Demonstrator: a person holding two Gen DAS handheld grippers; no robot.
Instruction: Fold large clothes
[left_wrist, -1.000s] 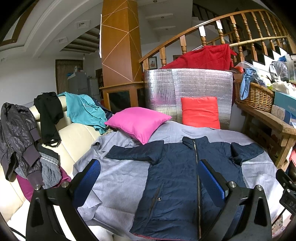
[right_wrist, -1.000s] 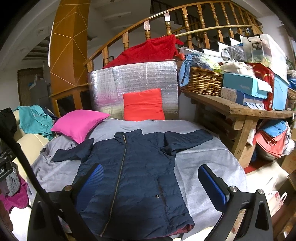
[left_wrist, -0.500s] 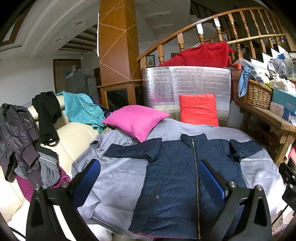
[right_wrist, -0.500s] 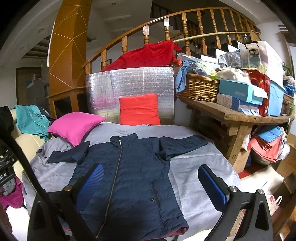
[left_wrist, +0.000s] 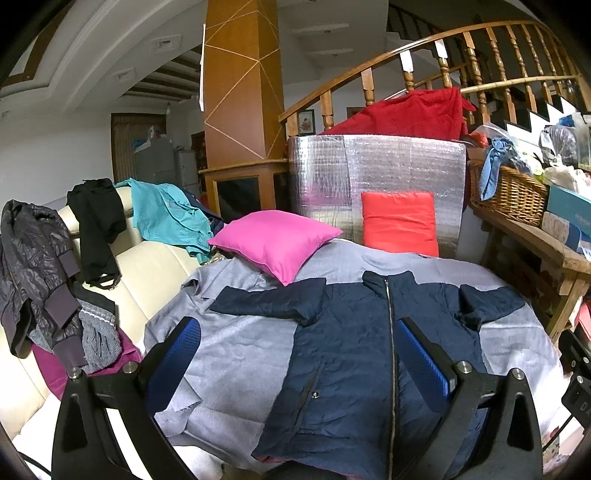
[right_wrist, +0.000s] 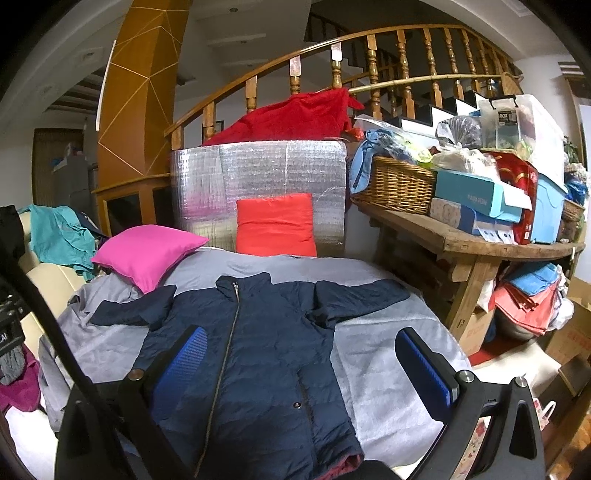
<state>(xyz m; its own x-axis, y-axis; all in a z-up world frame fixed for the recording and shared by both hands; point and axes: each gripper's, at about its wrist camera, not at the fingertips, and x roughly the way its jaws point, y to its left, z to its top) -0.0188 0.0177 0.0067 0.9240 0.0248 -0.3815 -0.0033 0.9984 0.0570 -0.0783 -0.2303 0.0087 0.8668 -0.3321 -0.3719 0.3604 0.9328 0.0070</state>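
Observation:
A navy puffer jacket (left_wrist: 354, 354) lies flat, zipped, front up, sleeves spread, on a grey cloth (left_wrist: 236, 354) over a table. It also shows in the right wrist view (right_wrist: 266, 354). My left gripper (left_wrist: 299, 362) is open and empty, held above the jacket's left half near its hem. My right gripper (right_wrist: 299, 362) is open and empty above the jacket's right half; the grey cloth (right_wrist: 384, 369) shows under its right finger.
A pink pillow (left_wrist: 277, 240) and a red pillow (left_wrist: 399, 221) lie at the table's far end against a silver foil panel (left_wrist: 376, 170). A cream sofa (left_wrist: 147, 269) with draped clothes stands left. A wooden bench (right_wrist: 465, 240) with a basket and boxes stands right.
Both grippers have pulled back and risen slightly, so the jacket sits a little farther off and lower in both views. The jacket has not moved. Both stay open.

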